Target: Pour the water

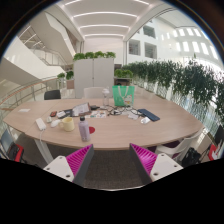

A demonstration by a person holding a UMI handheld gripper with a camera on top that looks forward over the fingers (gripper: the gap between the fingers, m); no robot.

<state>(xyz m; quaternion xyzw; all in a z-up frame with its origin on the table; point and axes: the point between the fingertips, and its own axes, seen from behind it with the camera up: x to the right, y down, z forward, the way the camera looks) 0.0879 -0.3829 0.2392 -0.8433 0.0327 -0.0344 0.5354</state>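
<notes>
The gripper (pixel 110 160) hangs back from the table (pixel 150 128), fingers spread wide and holding nothing, the pink pads (pixel 78 158) angled in at the bottom with bare floor showing between them. Nothing for them to bite on yet.

Out ahead is the long wooden table, curved in this wide lens, with clutter gathered on its left half. The likeliest pouring vessel is the small pale bottle (pixel 83 125) standing upright near the front edge, beyond the left finger and a little to the left of the gripper's centre line. Just beside it are a reddish item (pixel 91 128) and a whitish container (pixel 68 123) (too small to tell exactly what either is). A green bag (pixel 123 95) stands at the far edge, and a dark flat thing (pixel 147 116) lies to the right.

So here is the relation that matters: the bottle lies forward and left of the open fingers, well apart from them, its long axis vertical. My read is that the approach has hardly begun, and the next move calls for travelling forward with a leftward drift, keeping the fingers level so they straddle the upright body from either side. The risk is the crowding around it, since a wide finger could nudge a neighbour
</notes>
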